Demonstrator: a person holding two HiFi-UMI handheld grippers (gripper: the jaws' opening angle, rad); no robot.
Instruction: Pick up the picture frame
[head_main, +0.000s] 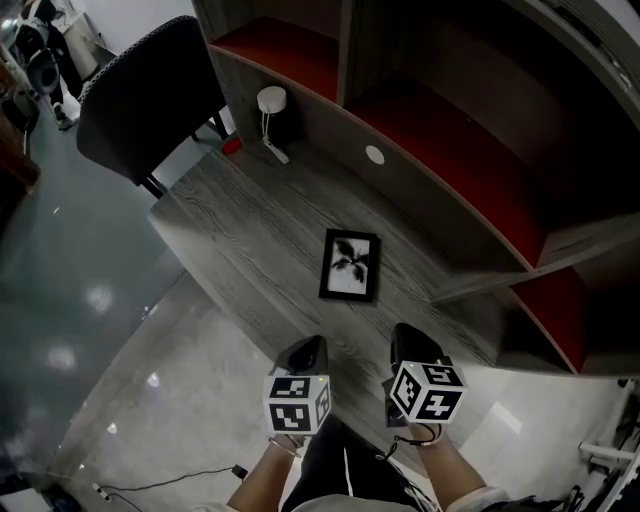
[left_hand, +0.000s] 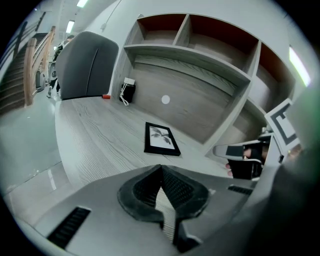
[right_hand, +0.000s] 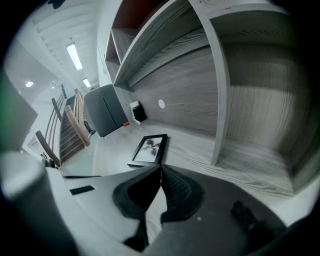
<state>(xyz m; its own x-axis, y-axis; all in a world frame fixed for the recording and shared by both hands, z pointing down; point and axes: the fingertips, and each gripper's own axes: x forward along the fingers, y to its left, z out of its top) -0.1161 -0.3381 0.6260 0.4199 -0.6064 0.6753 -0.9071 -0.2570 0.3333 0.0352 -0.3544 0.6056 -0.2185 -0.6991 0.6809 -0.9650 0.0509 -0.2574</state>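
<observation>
- The picture frame (head_main: 350, 265) (left_hand: 161, 139) (right_hand: 148, 149) lies flat on the grey wood-grain desk (head_main: 250, 230), about midway between the front edge and the back panel. It has a black border and a dark leaf-like print on white. Nothing touches it.
- The left gripper (head_main: 311, 346) (left_hand: 161, 168) hangs at the desk's front edge, pointing toward the frame and apart from it. Its jaws are closed together with nothing between them.
- The right gripper (head_main: 402, 332) (right_hand: 160, 170) is just beside it at the same edge, also short of the frame. Its pads meet at the tips and hold nothing.
- At the desk's far left corner stand a white round-topped device (head_main: 271, 100) with a cable and a small red object (head_main: 232, 145).
- Beyond that corner stands a dark chair (head_main: 150, 95).
</observation>
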